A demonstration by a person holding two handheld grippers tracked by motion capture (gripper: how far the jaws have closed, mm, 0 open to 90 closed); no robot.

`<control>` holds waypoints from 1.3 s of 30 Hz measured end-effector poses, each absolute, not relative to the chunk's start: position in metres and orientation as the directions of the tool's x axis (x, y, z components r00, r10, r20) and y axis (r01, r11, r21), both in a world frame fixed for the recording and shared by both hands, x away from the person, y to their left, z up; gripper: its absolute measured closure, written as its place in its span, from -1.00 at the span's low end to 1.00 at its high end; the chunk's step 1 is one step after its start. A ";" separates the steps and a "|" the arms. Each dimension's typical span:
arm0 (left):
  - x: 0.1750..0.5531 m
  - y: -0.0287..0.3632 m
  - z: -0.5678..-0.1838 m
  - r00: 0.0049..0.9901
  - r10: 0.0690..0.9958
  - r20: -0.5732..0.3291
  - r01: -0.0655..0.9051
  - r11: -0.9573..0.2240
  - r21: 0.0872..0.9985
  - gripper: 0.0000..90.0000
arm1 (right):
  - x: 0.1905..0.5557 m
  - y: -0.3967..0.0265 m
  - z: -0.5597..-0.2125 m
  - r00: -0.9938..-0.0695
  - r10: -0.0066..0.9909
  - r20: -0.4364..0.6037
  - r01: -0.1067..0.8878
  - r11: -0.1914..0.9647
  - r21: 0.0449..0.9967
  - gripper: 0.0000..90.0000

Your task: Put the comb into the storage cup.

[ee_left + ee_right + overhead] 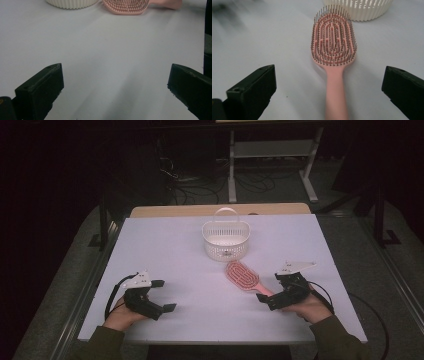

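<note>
Right gripper (274,291), jaws wide apart and holding nothing, straddles the handle of the pink brush (333,53) lying bristles-up on the table (165,245). Left gripper (164,295) rests open and empty. Beyond the brush head stands the white basket (226,240).

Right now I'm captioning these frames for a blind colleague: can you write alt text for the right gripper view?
A pink plastic hairbrush lies bristles-up on the white table, its handle running toward the camera between the right gripper's two open black jaws. Beyond the brush head stands a white slotted plastic basket.
</note>
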State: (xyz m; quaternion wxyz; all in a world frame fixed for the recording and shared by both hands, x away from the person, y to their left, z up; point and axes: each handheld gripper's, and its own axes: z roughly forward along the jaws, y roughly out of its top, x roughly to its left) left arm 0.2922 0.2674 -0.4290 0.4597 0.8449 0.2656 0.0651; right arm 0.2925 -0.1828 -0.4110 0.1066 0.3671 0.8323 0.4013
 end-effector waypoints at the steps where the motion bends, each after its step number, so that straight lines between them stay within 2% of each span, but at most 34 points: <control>1: 0.292 0.267 -0.429 0.850 0.510 -0.133 0.389 -0.437 0.811 -0.99 | 0.293 -0.182 -0.411 -0.707 0.698 0.117 0.527 0.409 0.745 -1.00; 21: 0.292 0.266 -0.429 0.852 0.507 -0.129 0.384 -0.439 0.813 -0.99 | 0.309 -0.178 -0.403 -0.703 0.703 0.110 0.531 0.416 0.738 -1.00; 39: 0.292 0.268 -0.429 0.846 0.512 -0.147 0.394 -0.417 0.819 -0.99 | 0.339 -0.167 -0.395 -0.703 0.701 0.117 0.529 0.406 0.745 -1.00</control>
